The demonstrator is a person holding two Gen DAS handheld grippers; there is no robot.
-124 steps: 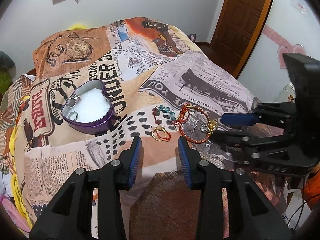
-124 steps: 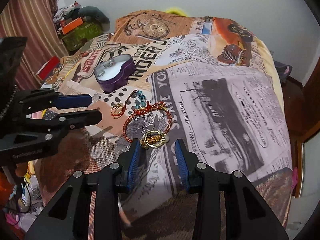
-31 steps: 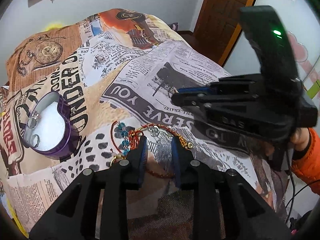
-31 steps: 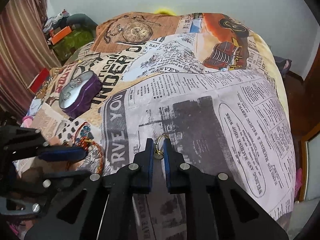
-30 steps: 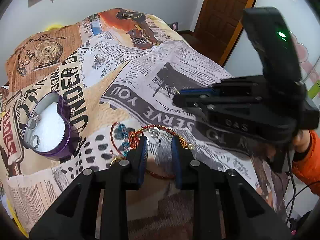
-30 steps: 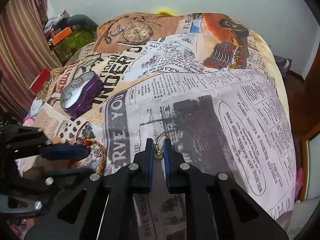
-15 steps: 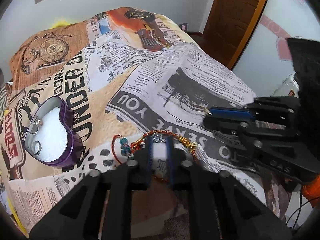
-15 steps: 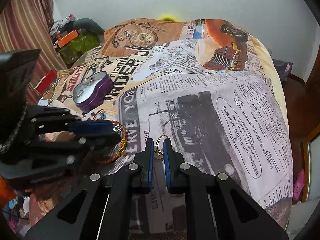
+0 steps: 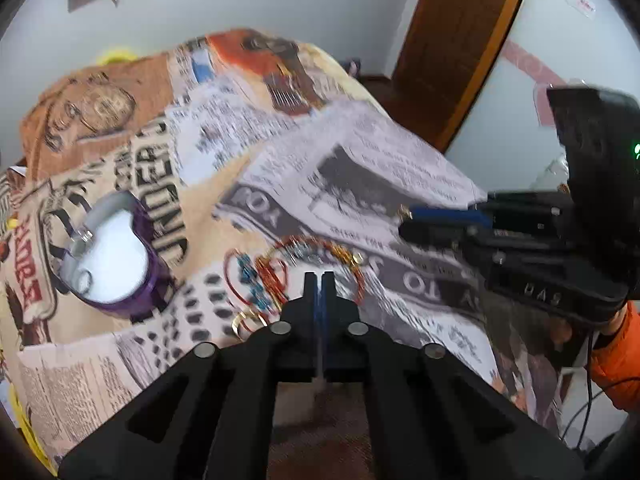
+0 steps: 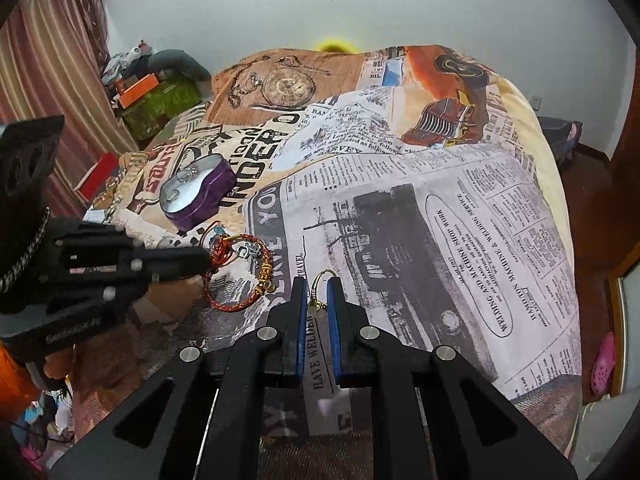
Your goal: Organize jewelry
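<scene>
My left gripper (image 9: 319, 280) is shut over the near side of a red braided bracelet (image 9: 352, 268) lying on the bedspread; in the right wrist view its tips (image 10: 206, 258) meet the bracelet's red knot (image 10: 220, 250). My right gripper (image 10: 317, 296) is shut on a gold ring (image 10: 318, 306) held above the bed, to the right of the bracelet. A purple heart-shaped box (image 9: 150, 280) with white lining sits left of the bracelet and holds two silver rings (image 9: 82, 236). A blue-beaded bracelet (image 9: 246, 276) and gold rings (image 9: 248, 322) lie between box and red bracelet.
The newspaper-print bedspread (image 10: 460, 208) covers the whole bed. A wooden door (image 9: 452, 40) stands beyond the far right corner. Clutter and a green box (image 10: 156, 100) sit by the striped curtain (image 10: 48, 60). An orange sleeve (image 9: 616, 360) shows behind the right gripper.
The left jaws have closed from a finger-wide gap to shut at the red bracelet. The right gripper, still holding the gold ring, has drifted right in the left wrist view.
</scene>
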